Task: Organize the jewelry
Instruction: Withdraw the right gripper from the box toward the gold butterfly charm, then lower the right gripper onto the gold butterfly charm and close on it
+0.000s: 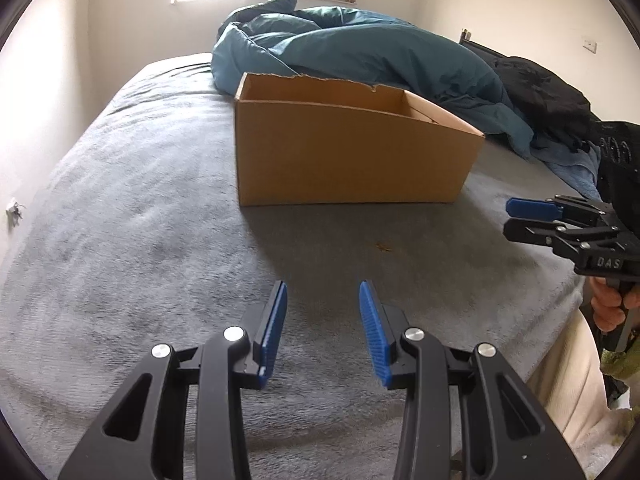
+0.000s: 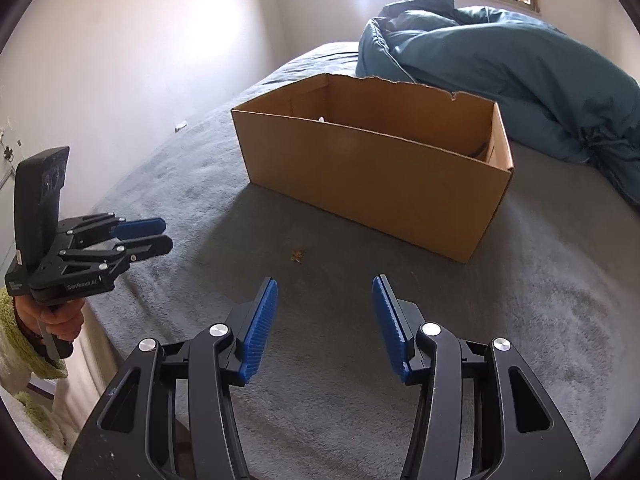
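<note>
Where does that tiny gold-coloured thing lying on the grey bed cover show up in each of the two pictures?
Left wrist view: the small gold item lies right of centre, on the grey bed cover, below the cardboard box.
Right wrist view: it lies just left of centre, below the box's near wall.
Shared landmark: the cardboard box, behind it in both.

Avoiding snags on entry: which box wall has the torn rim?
The far long wall of the cardboard box, beside the teal duvet; other rims run straight.
</note>
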`<state>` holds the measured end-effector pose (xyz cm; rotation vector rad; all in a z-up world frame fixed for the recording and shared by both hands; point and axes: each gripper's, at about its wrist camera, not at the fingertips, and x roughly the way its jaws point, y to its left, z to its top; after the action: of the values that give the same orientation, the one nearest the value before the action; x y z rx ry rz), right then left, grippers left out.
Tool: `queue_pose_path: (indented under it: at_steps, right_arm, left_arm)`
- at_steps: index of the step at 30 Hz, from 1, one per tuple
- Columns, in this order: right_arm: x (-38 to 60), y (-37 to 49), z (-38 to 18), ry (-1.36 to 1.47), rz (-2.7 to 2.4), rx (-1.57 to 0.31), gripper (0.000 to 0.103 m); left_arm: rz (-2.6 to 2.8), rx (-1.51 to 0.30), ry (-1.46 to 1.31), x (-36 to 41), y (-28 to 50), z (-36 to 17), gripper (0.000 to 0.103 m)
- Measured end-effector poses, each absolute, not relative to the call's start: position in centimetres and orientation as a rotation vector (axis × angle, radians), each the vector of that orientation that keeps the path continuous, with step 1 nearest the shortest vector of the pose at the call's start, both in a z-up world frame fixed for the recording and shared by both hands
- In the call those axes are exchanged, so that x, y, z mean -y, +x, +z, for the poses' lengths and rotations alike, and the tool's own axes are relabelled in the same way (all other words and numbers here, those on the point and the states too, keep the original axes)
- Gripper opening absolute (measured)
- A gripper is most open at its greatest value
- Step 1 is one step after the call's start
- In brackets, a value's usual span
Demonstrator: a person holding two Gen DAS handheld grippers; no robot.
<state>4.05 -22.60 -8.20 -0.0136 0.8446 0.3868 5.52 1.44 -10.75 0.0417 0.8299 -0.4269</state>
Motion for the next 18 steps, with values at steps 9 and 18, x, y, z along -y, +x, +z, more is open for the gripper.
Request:
queue_pose_path:
  at_steps: [9, 18]
  right_arm:
    - [22.8, 5.0, -9.6, 0.009, 0.406, -0.861, 0.038]
    - [21.5, 6.2, -10.6, -0.012, 0.452, -0.863, 0.032]
  left_arm:
    - [-0.482, -0.842, 0.071, 0.7, 6.5, -12.0, 0.036]
    - [-0.537, -0.825, 0.126, 3.5, 8.2, -12.4, 0.036]
